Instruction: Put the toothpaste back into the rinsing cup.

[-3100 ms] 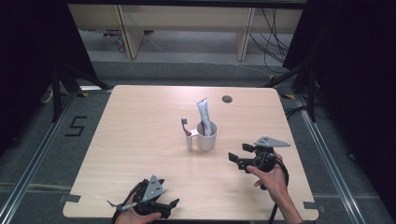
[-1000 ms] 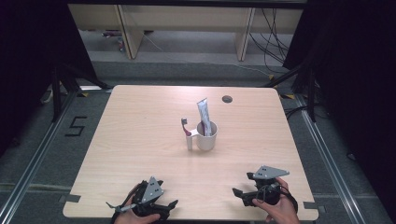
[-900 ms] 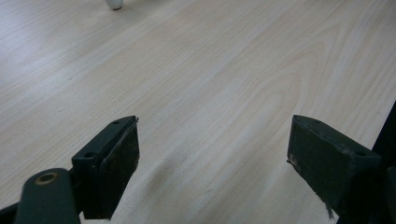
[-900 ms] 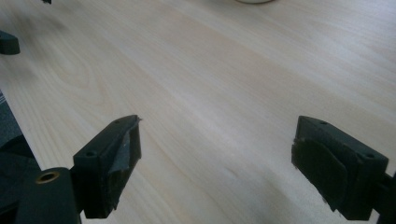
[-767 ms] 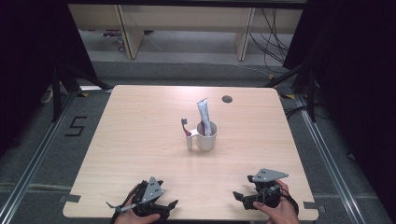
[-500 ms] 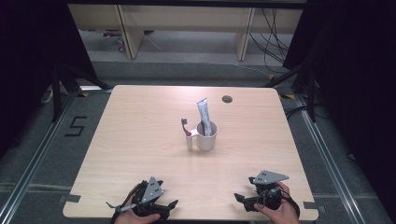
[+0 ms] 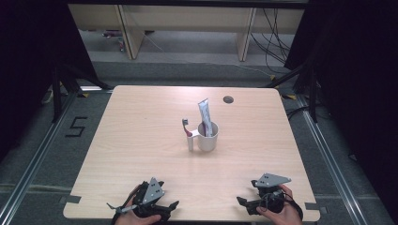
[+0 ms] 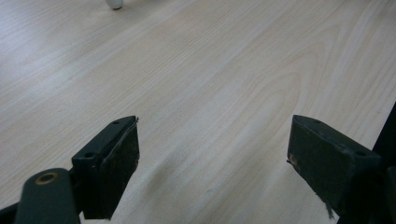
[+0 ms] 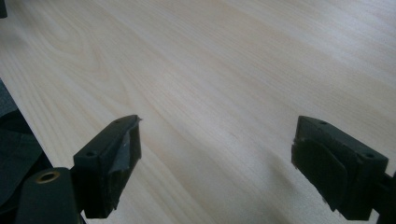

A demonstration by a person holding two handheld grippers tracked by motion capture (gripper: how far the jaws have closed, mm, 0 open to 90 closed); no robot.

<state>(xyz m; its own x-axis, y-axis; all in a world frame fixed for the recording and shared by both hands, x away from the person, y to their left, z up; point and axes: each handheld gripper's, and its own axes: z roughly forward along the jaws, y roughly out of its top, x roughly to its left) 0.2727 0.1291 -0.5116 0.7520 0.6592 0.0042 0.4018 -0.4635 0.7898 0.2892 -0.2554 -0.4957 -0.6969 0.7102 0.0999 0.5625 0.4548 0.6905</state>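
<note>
Two grippers sit at the bench's (image 7: 141, 140) near edge, left gripper (image 7: 164, 207) and right gripper (image 7: 241, 202) both wide open, empty; the cup (image 7: 208, 137) with toothpaste tube (image 7: 205, 115) stands mid-bench, well apart.

Pale wooden table (image 7: 141, 140), grey floor (image 7: 42, 145), dark curtains (image 7: 28, 56)

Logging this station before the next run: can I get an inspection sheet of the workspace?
Surface: light wood table, round cable hole near far edge.
Job's things: white cup at centre holding an upright toothpaste tube; a toothbrush beside its handle.
Clutter: nothing seen.
Grippers: left gripper and right gripper at near edge, jaws open, empty.
Cables: loose black leads on floor beyond table.
Surroundings: floor marking "5" at left; shelving behind.
</note>
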